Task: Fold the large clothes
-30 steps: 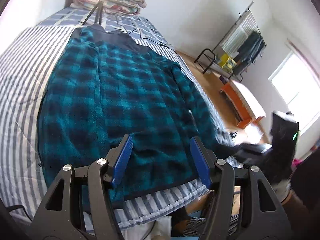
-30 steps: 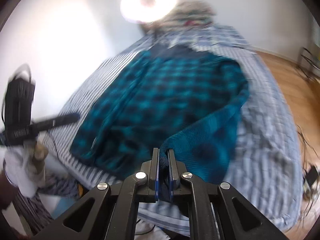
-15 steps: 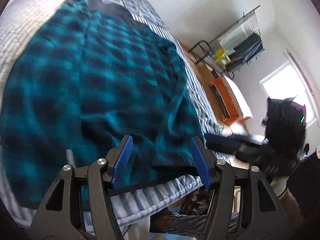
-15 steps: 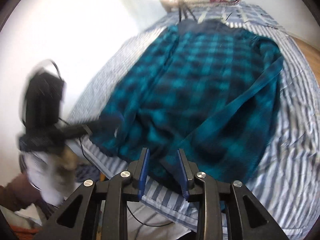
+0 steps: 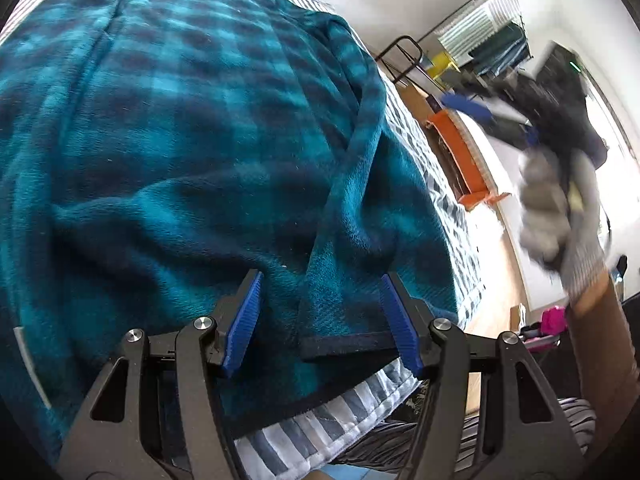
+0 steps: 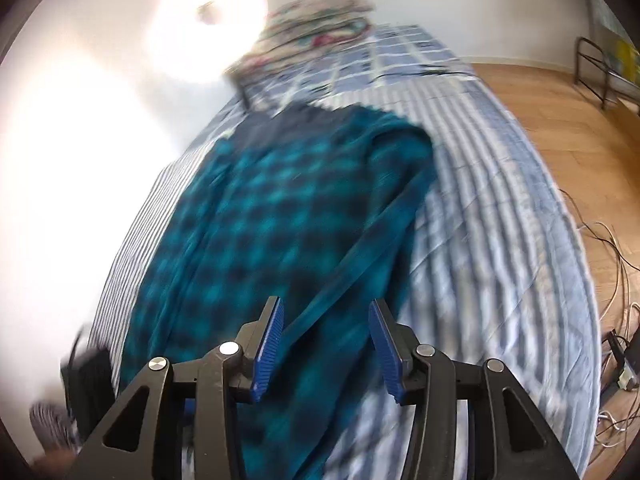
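I had the teal plaid fleece jacket (image 5: 168,152) spread across the striped bed (image 6: 500,216), its hem toward me and its dark collar end toward the folded quilt (image 6: 316,20) at the head of the bed. One sleeve (image 5: 352,208) lay folded diagonally over the jacket's body, its dark-bound cuff resting near the jacket's hem.

My left gripper (image 5: 320,322) hung just above the jacket's hem, pointing down at it, jaws standing well apart. The sleeve cuff sat in the gap between the blue pads (image 5: 244,320), but neither pad pressed on the cloth, so that gripper held nothing.

My right gripper (image 6: 326,348) hovered over the jacket's hem as well, toward the side where the folded sleeve ran. Its jaws were opening, and nothing was pinched between them; the jacket only showed behind the gap. That view was smeared by motion blur, so I could not read fine detail of the cloth there.

From the left camera I saw my other hand (image 5: 560,208), in a grey knit glove, off past the jacket's sleeve side, blurred. Beyond the bed on that side stood an orange box (image 5: 460,160) on the wood floor and a clothes rack (image 5: 488,40) against the wall. A bright ring light (image 6: 208,20) glared beside the quilt.
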Available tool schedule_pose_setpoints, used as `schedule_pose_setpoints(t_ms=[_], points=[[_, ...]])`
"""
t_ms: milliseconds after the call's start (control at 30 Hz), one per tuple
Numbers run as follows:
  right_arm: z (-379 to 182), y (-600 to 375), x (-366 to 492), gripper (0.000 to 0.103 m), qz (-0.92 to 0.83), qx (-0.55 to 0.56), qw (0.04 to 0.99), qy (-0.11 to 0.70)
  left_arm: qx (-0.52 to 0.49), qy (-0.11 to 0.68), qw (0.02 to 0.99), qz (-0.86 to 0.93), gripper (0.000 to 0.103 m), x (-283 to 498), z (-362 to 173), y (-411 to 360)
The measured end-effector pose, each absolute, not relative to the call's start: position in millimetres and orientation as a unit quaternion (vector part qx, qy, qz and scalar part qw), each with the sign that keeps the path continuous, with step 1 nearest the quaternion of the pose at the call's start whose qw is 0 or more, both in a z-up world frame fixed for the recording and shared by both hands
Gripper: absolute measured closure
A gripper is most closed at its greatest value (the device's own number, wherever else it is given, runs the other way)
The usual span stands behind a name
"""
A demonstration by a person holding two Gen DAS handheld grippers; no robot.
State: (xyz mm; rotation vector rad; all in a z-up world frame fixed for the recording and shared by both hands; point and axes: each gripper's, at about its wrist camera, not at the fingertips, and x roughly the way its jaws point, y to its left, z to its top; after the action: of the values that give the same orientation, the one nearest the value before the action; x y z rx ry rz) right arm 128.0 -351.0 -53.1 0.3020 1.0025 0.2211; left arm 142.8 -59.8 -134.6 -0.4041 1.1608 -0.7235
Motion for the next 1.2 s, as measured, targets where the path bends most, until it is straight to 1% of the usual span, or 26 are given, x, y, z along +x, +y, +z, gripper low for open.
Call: schedule_pose_setpoints(t_ms=[100, 133, 167, 200, 233, 267, 367, 400, 433, 467, 500, 567, 700, 800, 967, 1067, 1200], points=[[-66, -377, 166, 0.055, 0.089, 0.184, 0.855, 0.476, -0.191, 0.533, 0.754, -0.334, 0.042, 143, -139, -62], [-72, -387, 178, 0.055, 0.085, 0.201, 0.852, 0.476, -0.191, 0.532, 0.753, -0.336, 0.045, 143, -139, -62], [-78, -394, 188, 0.055, 0.079, 0.214, 0.850, 0.475, -0.187, 0.534, 0.752, -0.339, 0.050, 143, -139, -62], [-86, -402, 202, 0.055, 0.069, 0.229, 0.847, 0.474, -0.184, 0.535, 0.751, -0.341, 0.054, 142, -138, -61], [-92, -406, 211, 0.055, 0.063, 0.238, 0.846, 0.473, -0.184, 0.535, 0.748, -0.346, 0.063, 143, -139, -61], [-101, -413, 223, 0.056, 0.055, 0.255, 0.842, 0.472, -0.184, 0.536, 0.746, -0.349, 0.076, 144, -140, -61], [-126, -425, 251, 0.056, 0.045, 0.298, 0.828, 0.474, -0.184, 0.534, 0.747, -0.350, 0.092, 145, -140, -58], [-133, -428, 257, 0.056, 0.042, 0.307, 0.824, 0.475, -0.185, 0.533, 0.747, -0.352, 0.095, 145, -139, -57], [-142, -430, 264, 0.060, 0.039, 0.319, 0.819, 0.476, -0.187, 0.531, 0.747, -0.353, 0.097, 145, -139, -56], [-147, -431, 268, 0.075, 0.041, 0.325, 0.816, 0.476, -0.189, 0.529, 0.748, -0.353, 0.098, 145, -138, -55], [-152, -431, 274, 0.080, 0.047, 0.334, 0.812, 0.475, -0.191, 0.528, 0.748, -0.354, 0.099, 144, -137, -54], [-153, -429, 281, 0.098, 0.049, 0.336, 0.813, 0.474, -0.198, 0.523, 0.748, -0.358, 0.101, 144, -135, -53], [-132, -417, 283, 0.100, 0.027, 0.283, 0.836, 0.470, -0.218, 0.514, 0.742, -0.371, 0.102, 137, -131, -54], [-100, -403, 281, 0.100, 0.020, 0.244, 0.854, 0.460, -0.215, 0.512, 0.741, -0.376, 0.103, 132, -130, -58], [-54, -352, 291, 0.101, 0.032, 0.136, 0.877, 0.460, -0.212, 0.506, 0.743, -0.383, 0.103, 125, -125, -60], [-45, -317, 306, 0.101, 0.039, 0.080, 0.881, 0.464, -0.217, 0.505, 0.743, -0.382, 0.103, 126, -126, -58], [-60, -265, 334, 0.101, 0.049, 0.009, 0.876, 0.480, -0.221, 0.505, 0.744, -0.379, 0.103, 128, -128, -56]])
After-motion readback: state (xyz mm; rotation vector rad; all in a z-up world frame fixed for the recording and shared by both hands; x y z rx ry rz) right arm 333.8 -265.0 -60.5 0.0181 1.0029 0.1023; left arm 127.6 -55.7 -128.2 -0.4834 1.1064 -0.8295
